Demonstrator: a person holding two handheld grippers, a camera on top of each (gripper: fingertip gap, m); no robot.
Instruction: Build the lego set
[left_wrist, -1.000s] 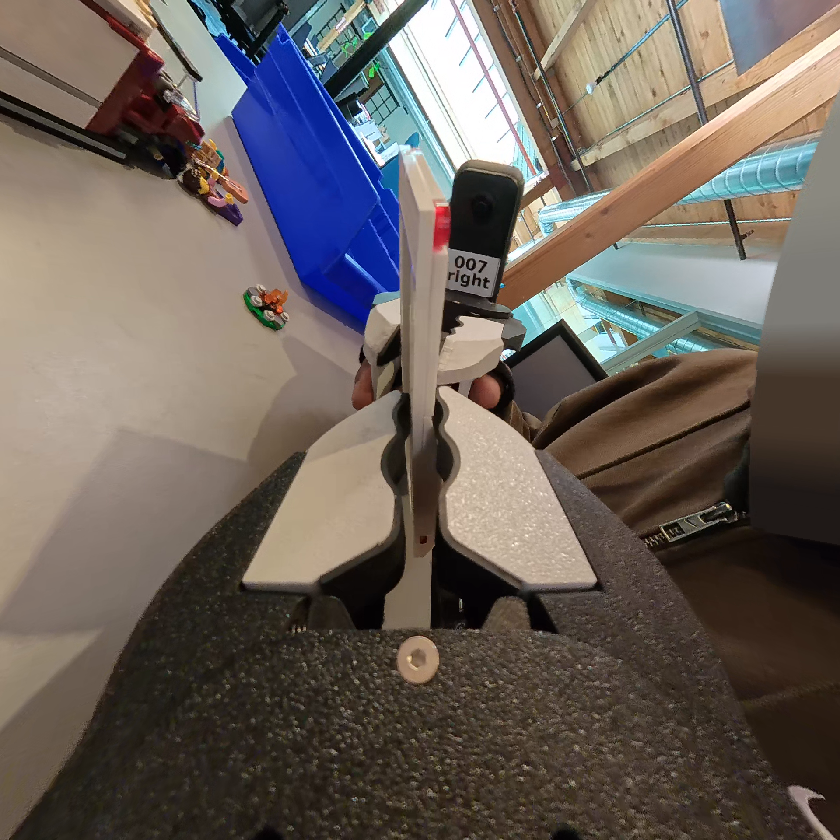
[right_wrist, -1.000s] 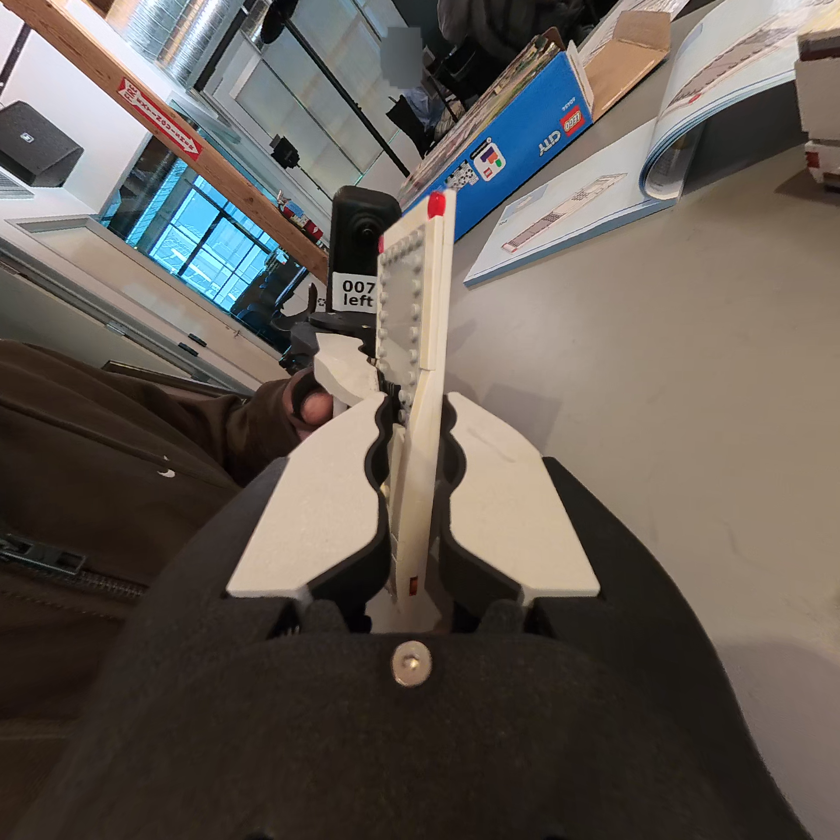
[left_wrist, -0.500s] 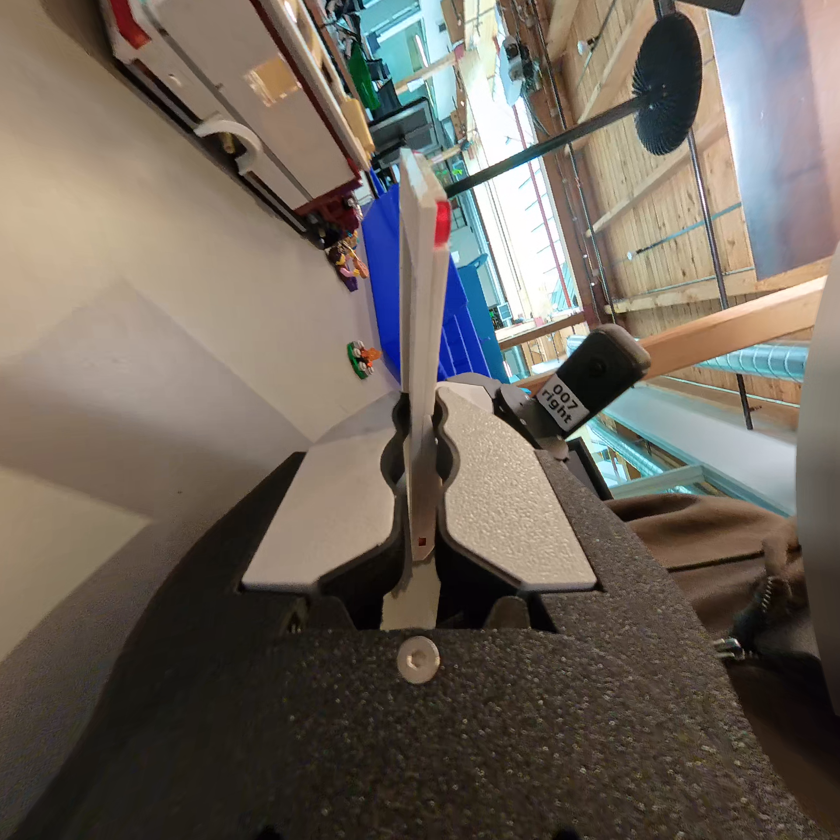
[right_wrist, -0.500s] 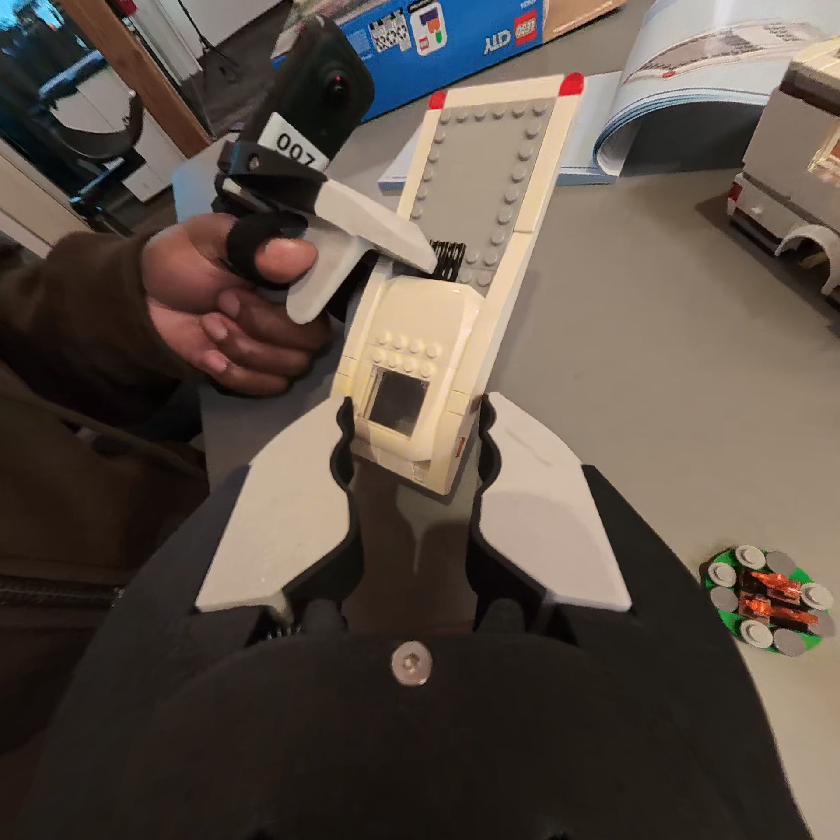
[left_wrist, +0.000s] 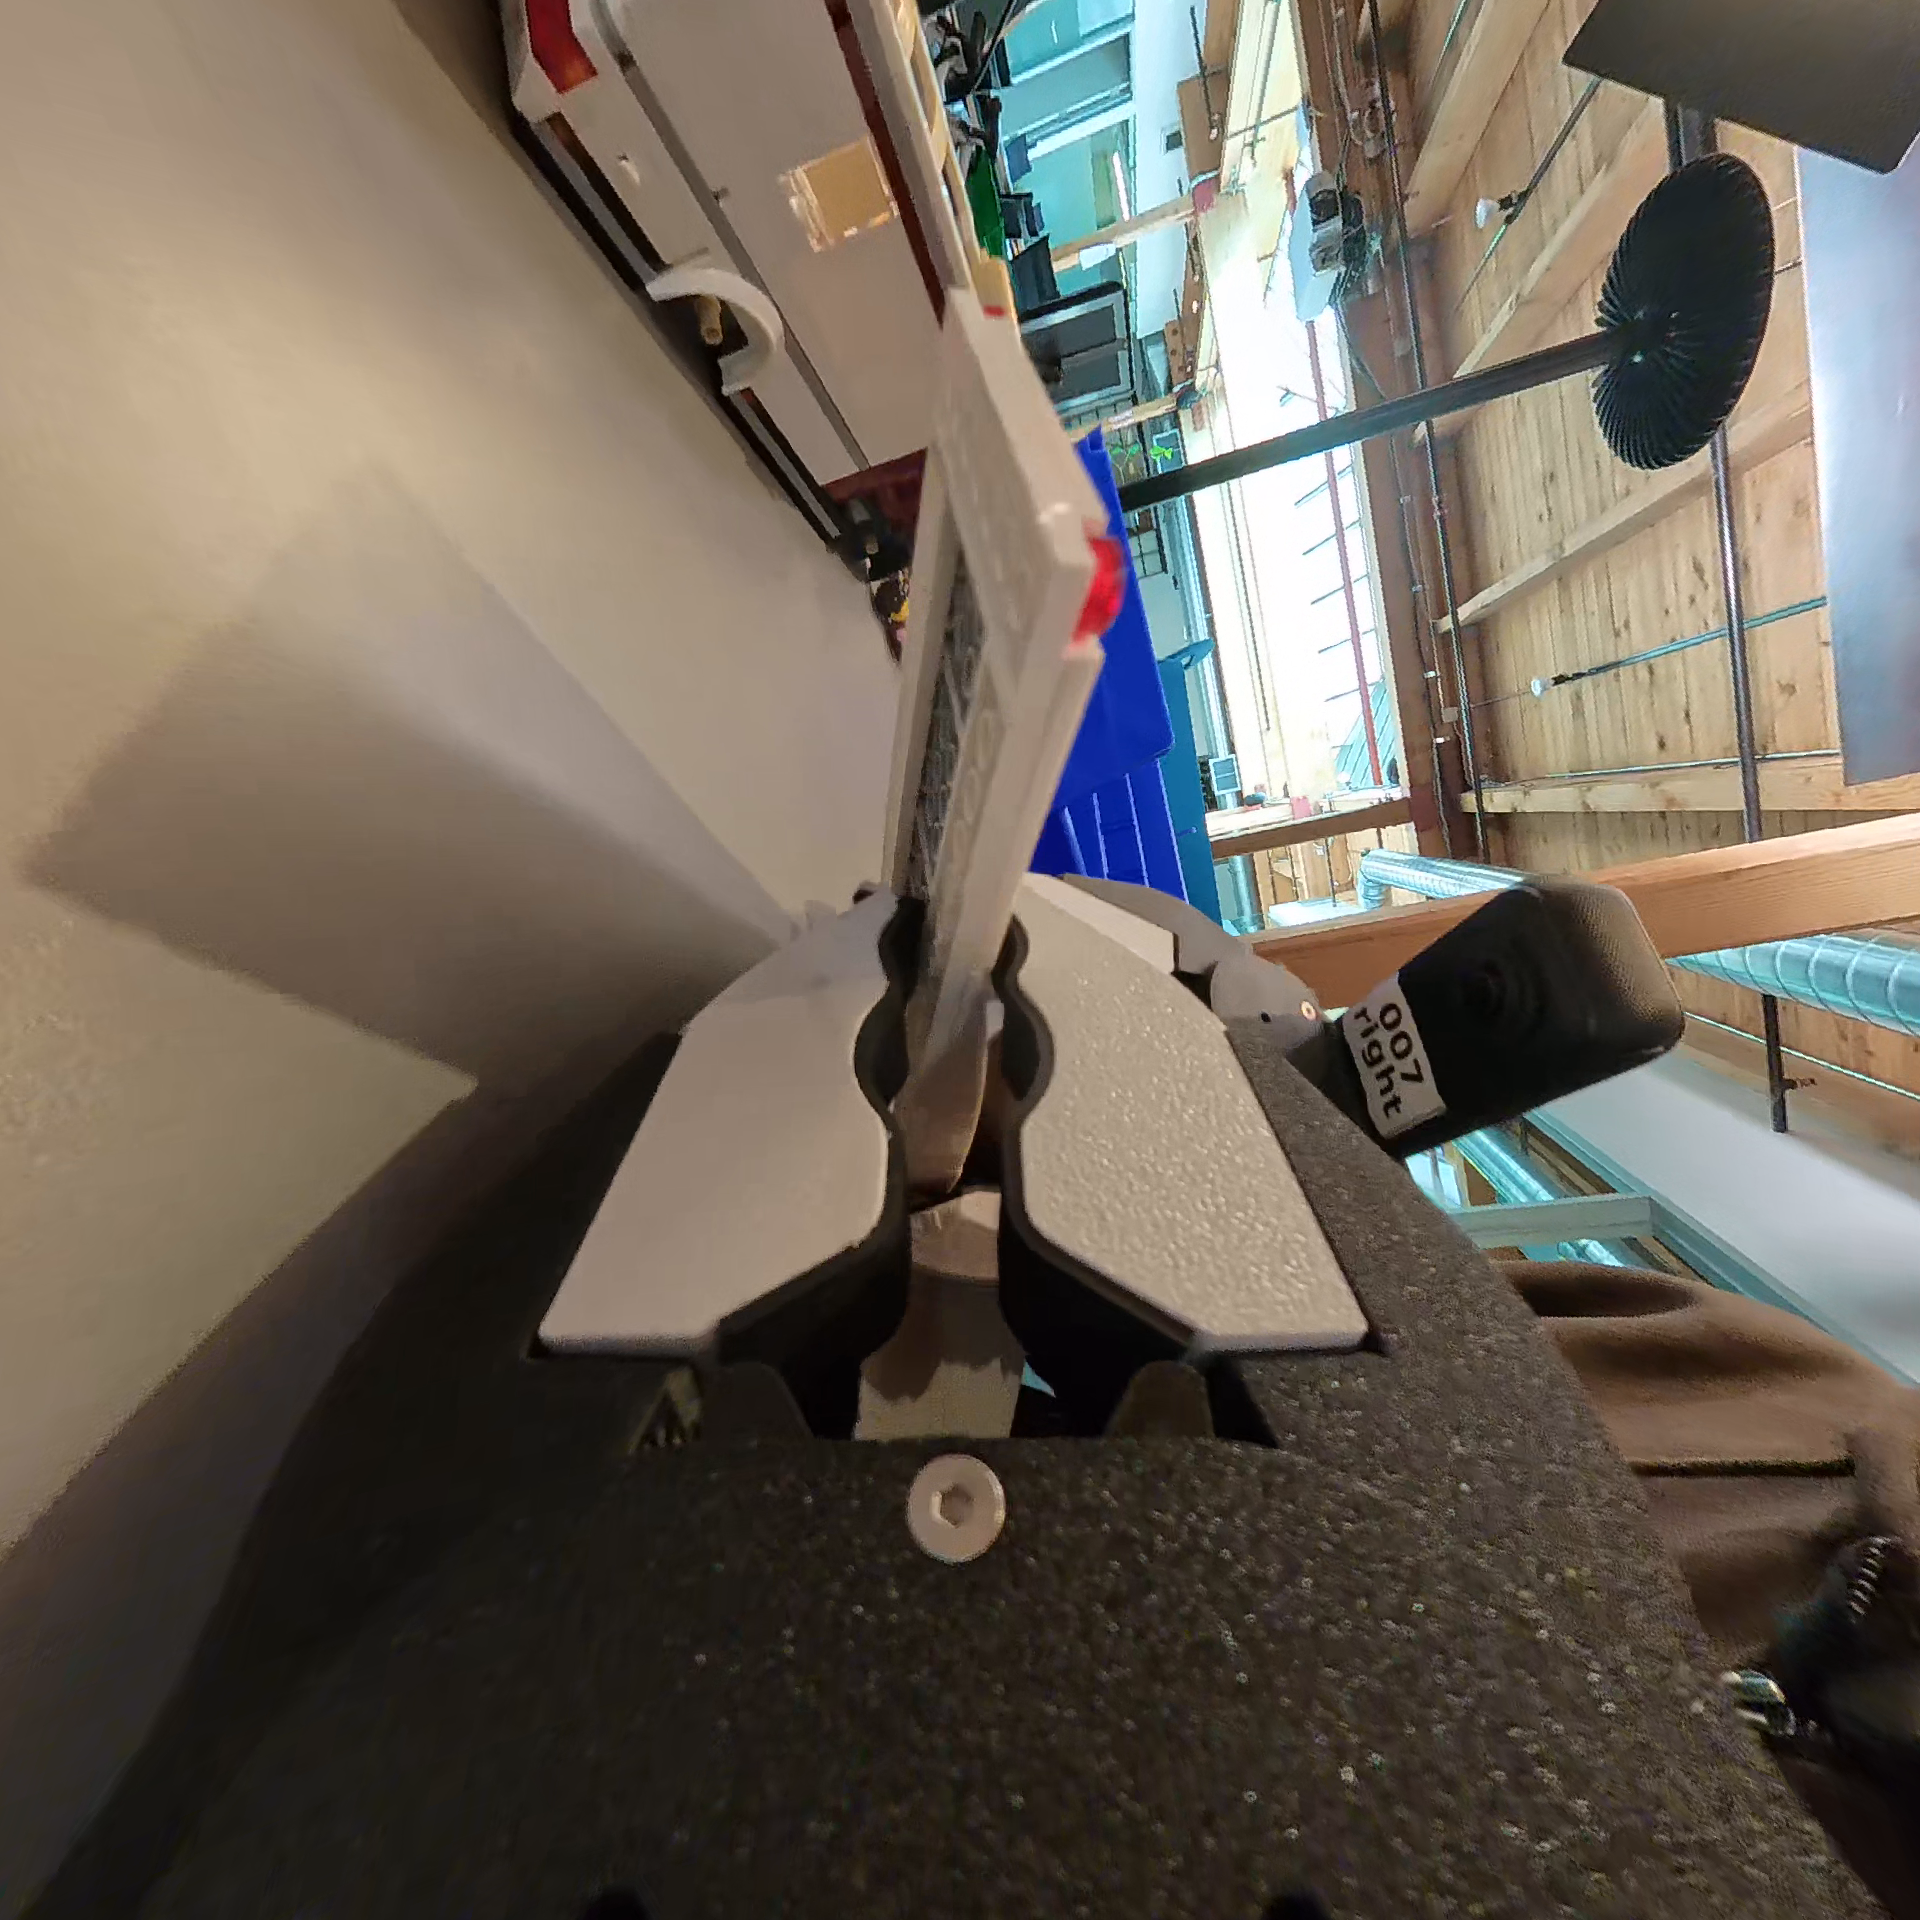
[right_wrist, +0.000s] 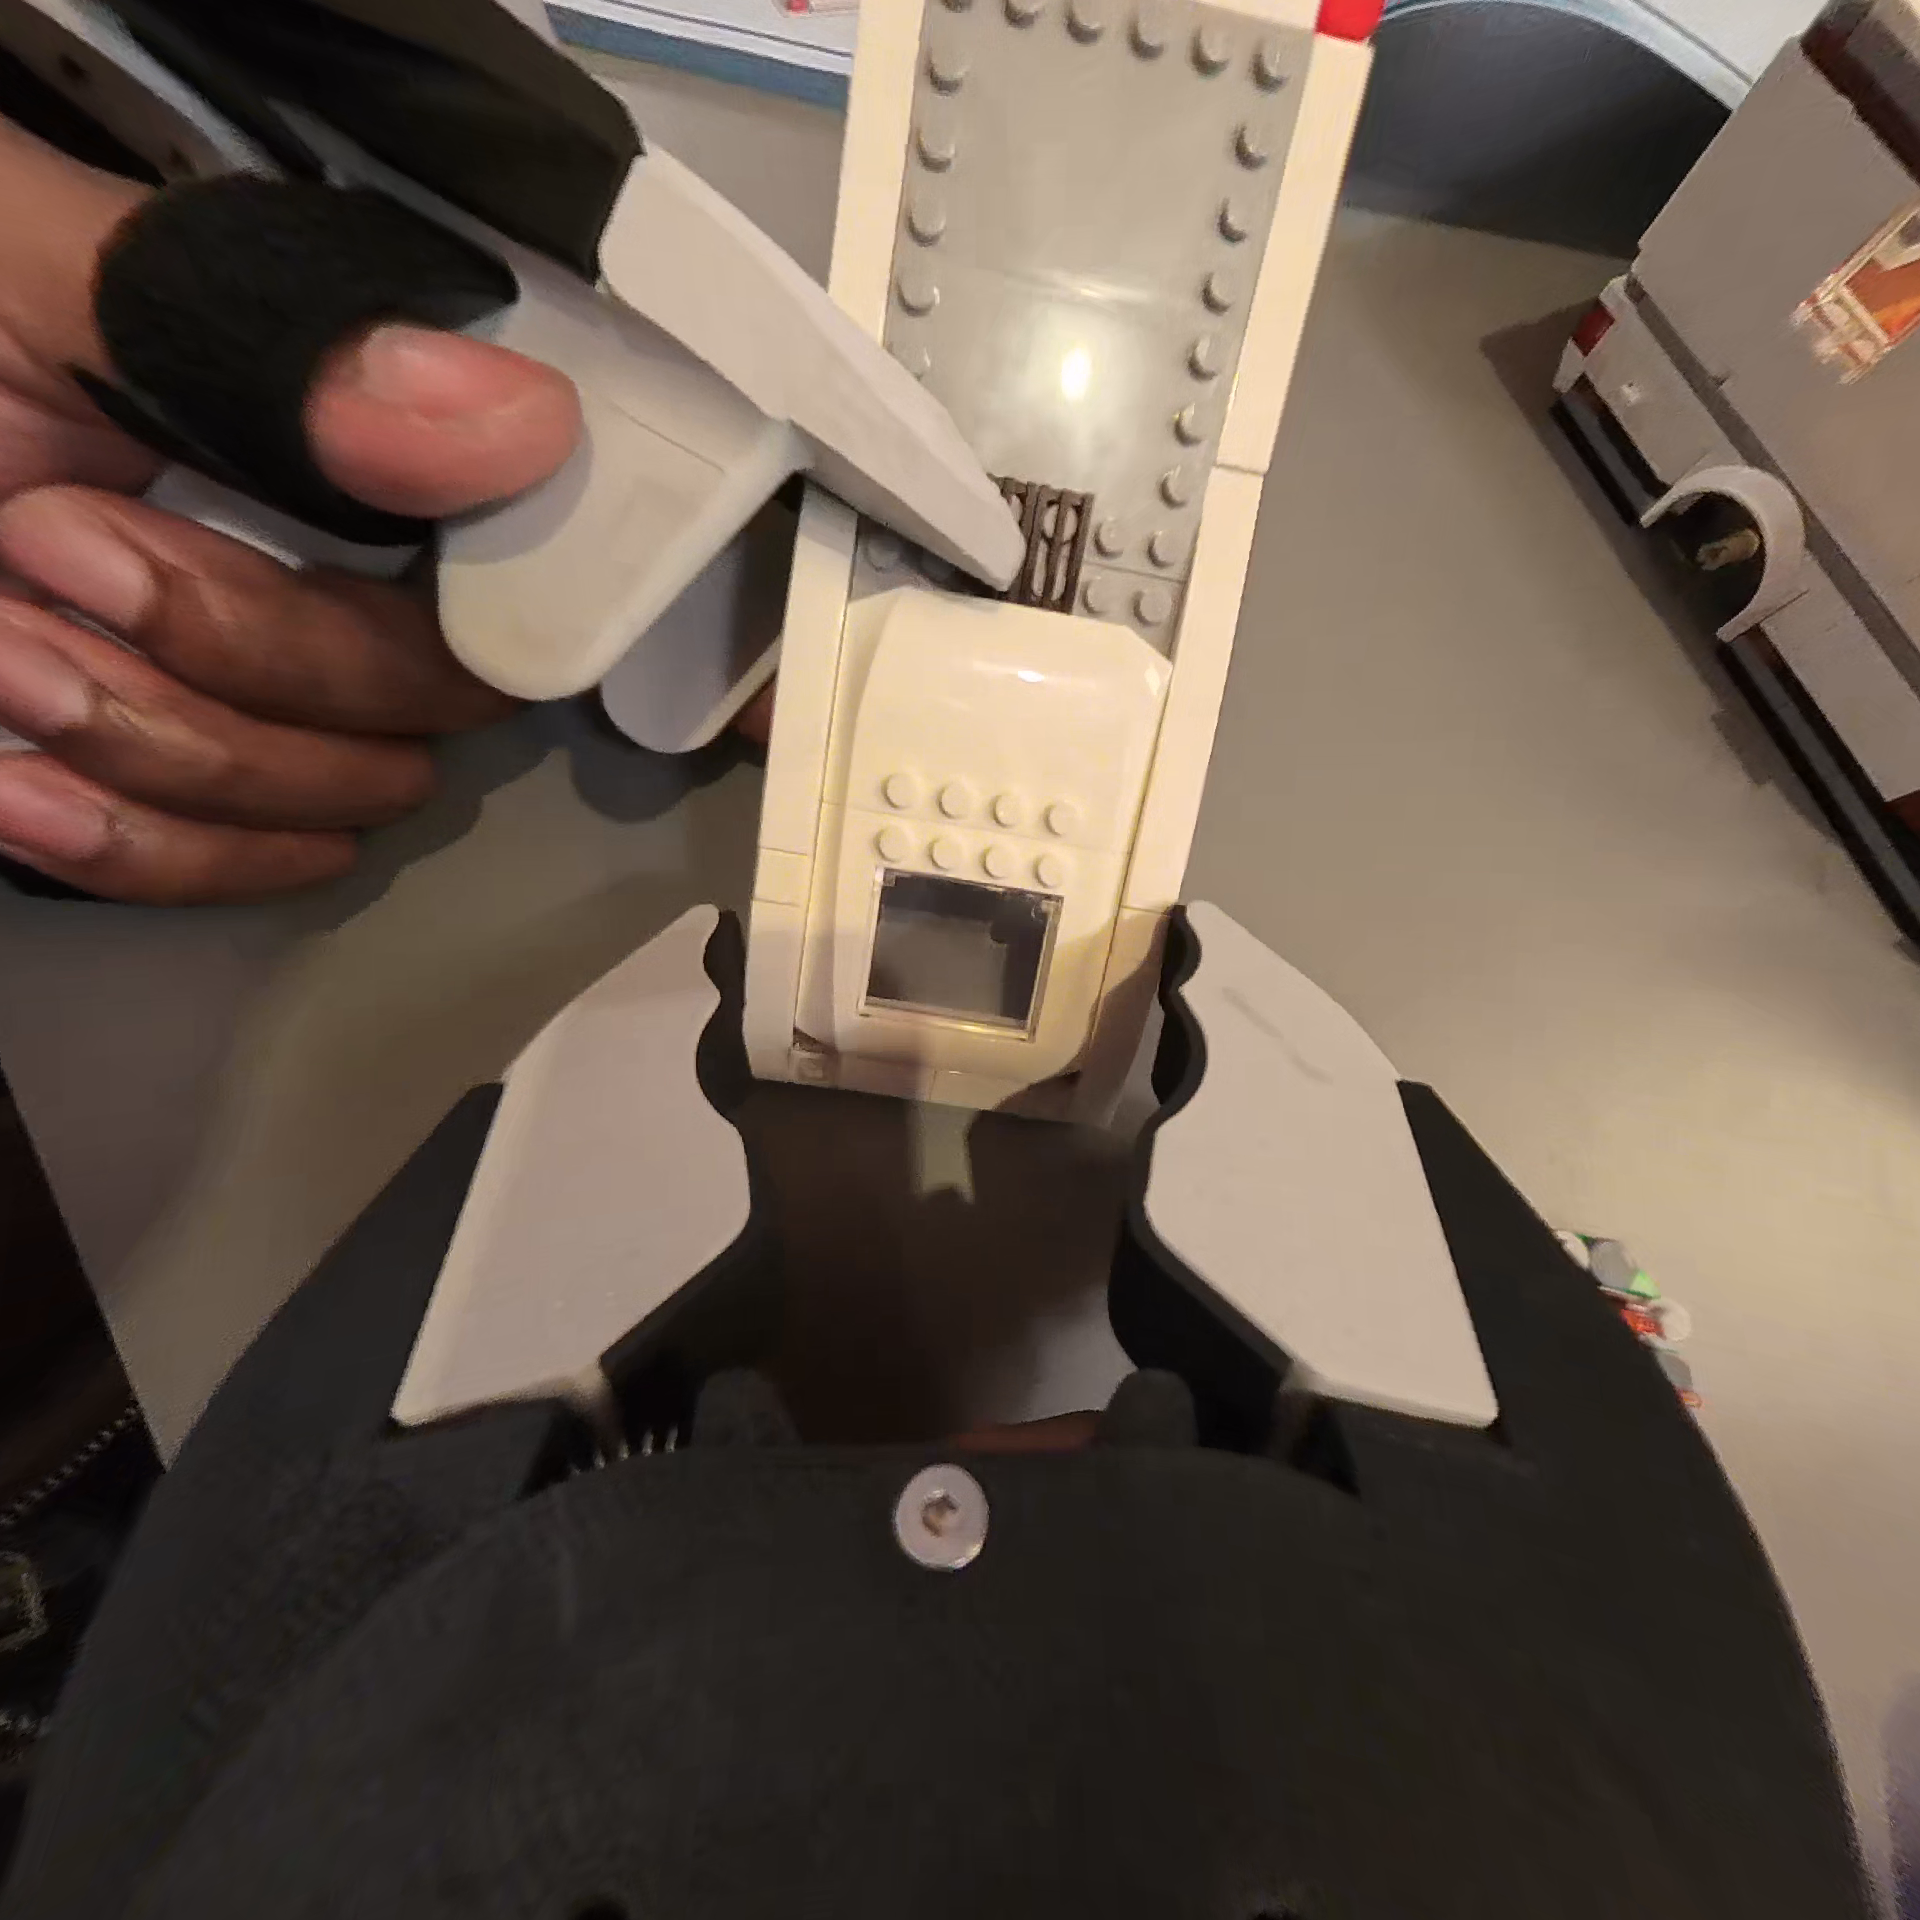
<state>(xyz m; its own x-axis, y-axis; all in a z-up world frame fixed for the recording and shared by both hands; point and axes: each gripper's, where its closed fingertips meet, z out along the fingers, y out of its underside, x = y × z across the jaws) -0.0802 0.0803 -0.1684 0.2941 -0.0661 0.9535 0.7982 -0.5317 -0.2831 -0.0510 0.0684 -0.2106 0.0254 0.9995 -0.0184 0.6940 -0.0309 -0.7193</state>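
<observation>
The left gripper (left_wrist: 951, 940) has its fingers clamped on the edge of a long white brick roof panel (right_wrist: 1039, 520). The panel's long axis runs straight away from the right gripper (right_wrist: 948, 997), red-tipped end farthest. The right gripper's fingers stand apart, flanking the panel's near windowed end above the worktop (right_wrist: 1455, 831).

A grey table (right_wrist: 1455, 727) carries a white brick-built vehicle (right_wrist: 1766, 416).

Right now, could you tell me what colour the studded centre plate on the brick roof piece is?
Light grey, framed by cream-white bricks: the studded centre plate shows best in the right wrist view.
</observation>
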